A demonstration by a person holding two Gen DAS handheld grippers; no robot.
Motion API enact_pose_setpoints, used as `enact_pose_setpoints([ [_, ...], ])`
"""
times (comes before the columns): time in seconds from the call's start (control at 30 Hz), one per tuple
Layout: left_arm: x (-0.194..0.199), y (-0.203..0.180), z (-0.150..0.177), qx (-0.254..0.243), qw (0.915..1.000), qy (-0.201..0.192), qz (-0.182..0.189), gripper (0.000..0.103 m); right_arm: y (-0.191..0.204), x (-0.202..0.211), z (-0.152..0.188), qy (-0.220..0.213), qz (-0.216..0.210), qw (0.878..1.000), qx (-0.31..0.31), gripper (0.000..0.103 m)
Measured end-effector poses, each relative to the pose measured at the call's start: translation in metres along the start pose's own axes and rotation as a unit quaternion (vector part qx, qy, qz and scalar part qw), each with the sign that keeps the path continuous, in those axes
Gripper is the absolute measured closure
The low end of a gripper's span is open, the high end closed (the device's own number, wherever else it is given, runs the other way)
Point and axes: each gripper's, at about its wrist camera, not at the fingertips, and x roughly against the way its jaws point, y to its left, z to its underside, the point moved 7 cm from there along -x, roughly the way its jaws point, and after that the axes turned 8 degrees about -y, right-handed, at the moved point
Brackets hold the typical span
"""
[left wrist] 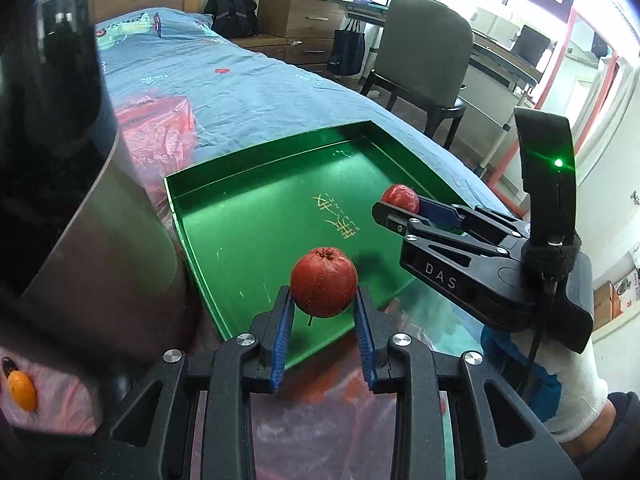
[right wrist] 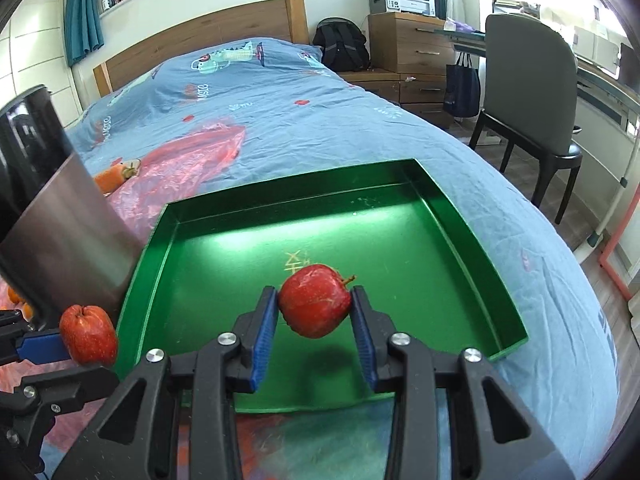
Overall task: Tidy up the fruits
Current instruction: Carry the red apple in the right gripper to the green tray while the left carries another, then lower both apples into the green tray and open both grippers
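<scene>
Left wrist view: left gripper point(left wrist: 325, 312) pinches a red apple point(left wrist: 324, 282) at lower centre, over the near edge of the green tray point(left wrist: 256, 216). Right gripper point(left wrist: 400, 210) at mid right clamps a second apple point(left wrist: 400, 196) above the tray. One orange fruit point(left wrist: 22, 390) sits at lower left.

Right wrist view: right gripper point(right wrist: 316, 312) grips its apple point(right wrist: 314, 300) by the sides; the other apple point(right wrist: 88, 334) shows at lower left. Two apples counted, one tray, still empty. Apples look firm, smooth, probably bruisable; hold across the widest part.
</scene>
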Motion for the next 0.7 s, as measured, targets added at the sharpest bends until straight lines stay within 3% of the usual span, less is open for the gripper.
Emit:
enact_pose_setpoints([
  [0.33,-0.06,0.026,-0.018,0.012,0.9988,0.029,-0.038,0.077,-0.037,-0.075,-0.017,0.04,0.026,0.999,-0.011,0.072],
  [0.7,-0.093,0.034,-0.039,0.074,0.9943,0.054,-0.056,0.077,-0.053,-0.101,-0.047,0.091,0.052,0.995,0.002,0.071],
])
